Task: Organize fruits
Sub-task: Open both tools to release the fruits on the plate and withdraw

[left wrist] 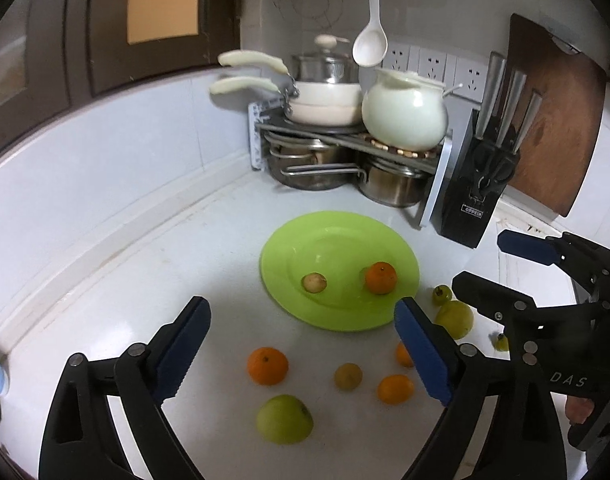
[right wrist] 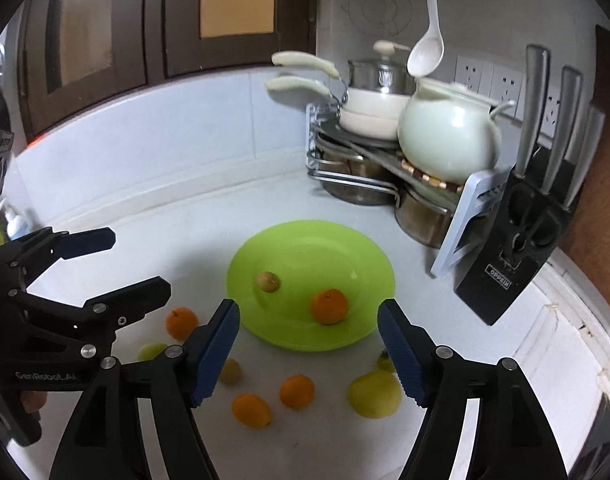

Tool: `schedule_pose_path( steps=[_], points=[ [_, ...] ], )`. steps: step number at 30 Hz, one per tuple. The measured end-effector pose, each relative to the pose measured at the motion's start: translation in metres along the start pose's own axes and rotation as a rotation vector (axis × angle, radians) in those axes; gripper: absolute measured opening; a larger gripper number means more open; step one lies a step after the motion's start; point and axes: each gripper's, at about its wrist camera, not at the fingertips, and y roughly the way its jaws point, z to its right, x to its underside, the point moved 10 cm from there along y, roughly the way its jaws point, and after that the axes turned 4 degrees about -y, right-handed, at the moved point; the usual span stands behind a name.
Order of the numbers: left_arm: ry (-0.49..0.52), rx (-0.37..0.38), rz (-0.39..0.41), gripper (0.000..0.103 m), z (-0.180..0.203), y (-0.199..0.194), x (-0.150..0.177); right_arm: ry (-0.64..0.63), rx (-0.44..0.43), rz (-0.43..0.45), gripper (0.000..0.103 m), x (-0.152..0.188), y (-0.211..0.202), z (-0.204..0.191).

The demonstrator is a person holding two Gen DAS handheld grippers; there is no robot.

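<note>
two fruits sit on the green plate [left wrist: 339, 240], a small brownish fruit [left wrist: 314, 282] left of an orange [left wrist: 381, 277]; the rest lie loose on the white counter [left wrist: 145, 280]. left tongs [left wrist: 303, 354] and right tongs [right wrist: 309, 354] hover apart, empty. round fruit may roll away if nudged off-centre.

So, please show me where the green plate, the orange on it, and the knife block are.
green plate [left wrist: 289, 240]: left wrist view, bare far rim.
orange on the plate [left wrist: 381, 278]: left wrist view, middle of its skin.
knife block [right wrist: 509, 264]: right wrist view, black front face.
</note>
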Motion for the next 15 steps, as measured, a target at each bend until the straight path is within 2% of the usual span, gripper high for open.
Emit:
schedule_pose_path(
  steps=[5,15],
  points=[
    [-0.016,-0.020,0.020,0.098,-0.008,-0.018,0.009,0.003,0.014,0.039,0.079,0.000,-0.018,-0.007],
    [-0.035,-0.078,0.054,0.101,-0.023,-0.046,0.033,0.009,0.041,0.087,0.080,0.012,-0.041,-0.023]
  ],
)
